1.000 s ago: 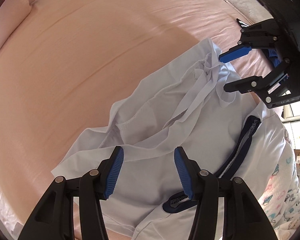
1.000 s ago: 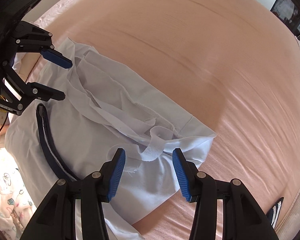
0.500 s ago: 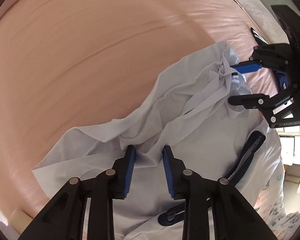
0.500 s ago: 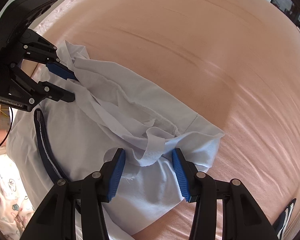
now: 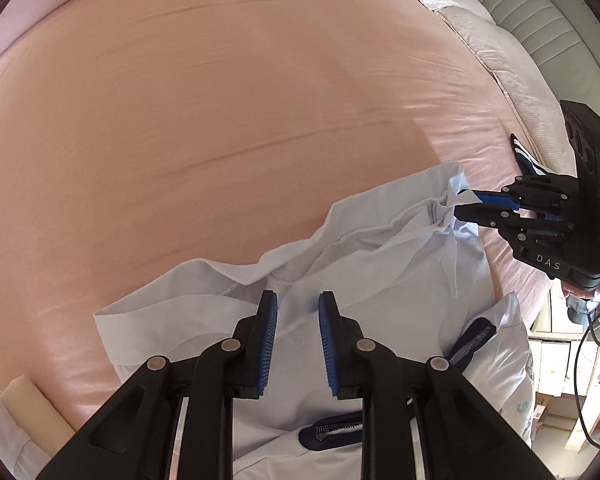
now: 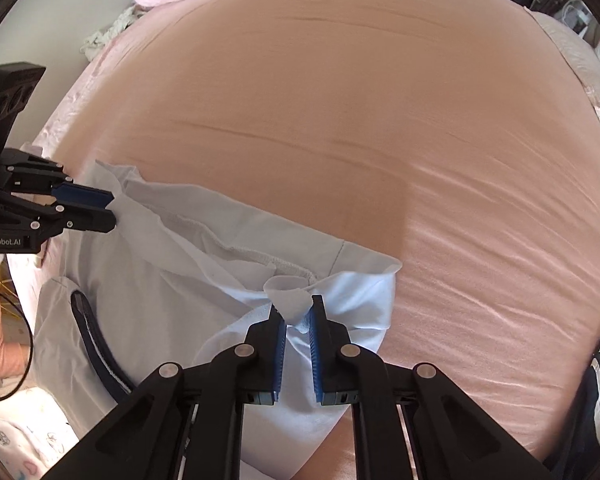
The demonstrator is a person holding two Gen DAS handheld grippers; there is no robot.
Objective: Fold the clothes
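While both tools pointed steeply down at the bed, the pale blue-white cotton garment (image 6: 188,304) lay crumpled at the near edge of the smooth peach-pink bedsheet (image 6: 340,100).

Item, right gripper (image 6: 298,316): blue ribbed pads nearly together, pinching a bunched white fold at the garment's right corner; probably taken so that end could be lifted.

Item, left gripper (image 5: 298,304): jaws narrow and closing. In the left wrist view, cloth lay between the pads with a gap showing; in the right wrist view, its tips looked pressed on the garment's far edge. Likely the matching hold at the opposite end, so the piece could be stretched flat.

Item, dark navy ribbed collar band (image 6: 92,344): lying on the garment, nearer the person.
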